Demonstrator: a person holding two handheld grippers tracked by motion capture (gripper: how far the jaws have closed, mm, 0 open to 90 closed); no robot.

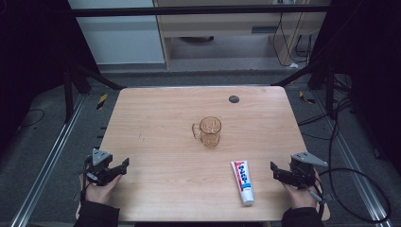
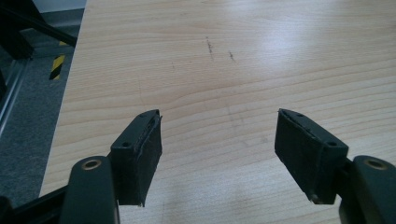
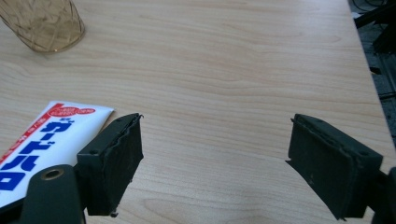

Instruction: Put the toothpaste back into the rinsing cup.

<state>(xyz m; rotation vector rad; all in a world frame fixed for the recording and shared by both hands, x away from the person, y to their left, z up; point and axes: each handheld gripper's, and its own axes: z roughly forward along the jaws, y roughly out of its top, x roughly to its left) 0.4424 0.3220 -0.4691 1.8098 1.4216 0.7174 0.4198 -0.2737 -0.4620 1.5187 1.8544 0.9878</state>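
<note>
Standing upright at the centre of the high view, an amber glass mug [image 1: 210, 132] rests on the wooden table [image 1: 156, 123], its handle turned toward the frame's left. Lower right of it, well apart, a white toothpaste tube [image 1: 242, 182] with red and blue lettering lies flat, cap toward the bottom edge. Your right gripper [image 1: 274, 169] sits just right of the tube at the frame's lower right, jaws spread wide and holding nothing. Your left gripper [image 1: 124, 165] sits at the lower left, near the table's edge, jaws likewise wide apart and empty. A small dark disc [image 1: 233, 99] lies near the table's far edge.
</note>
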